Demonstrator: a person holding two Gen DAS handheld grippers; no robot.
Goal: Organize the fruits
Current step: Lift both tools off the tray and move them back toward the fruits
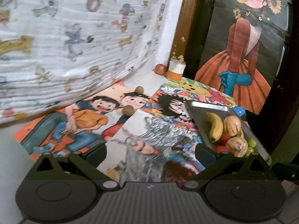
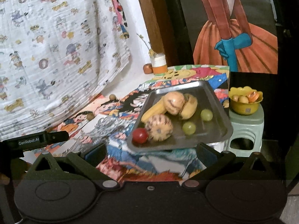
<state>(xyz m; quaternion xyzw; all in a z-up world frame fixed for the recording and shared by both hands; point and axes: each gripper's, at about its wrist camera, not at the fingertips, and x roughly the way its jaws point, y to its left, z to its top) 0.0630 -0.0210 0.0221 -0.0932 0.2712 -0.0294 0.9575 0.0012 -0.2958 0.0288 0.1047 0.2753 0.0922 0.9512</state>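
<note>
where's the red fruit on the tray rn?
Right wrist view: the red fruit sits in the metal tray's near-left corner, against a speckled yellow fruit, below the banana.

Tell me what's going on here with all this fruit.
Someone is sorting fruit with two hand-held grippers. Both the left gripper and right gripper are open and empty. A metal tray already holds a banana, grapes and other fruit, while two small round fruits lie on the cartoon mat.

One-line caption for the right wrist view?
Open right gripper faces a metal tray of banana, grapes and melons.
</note>
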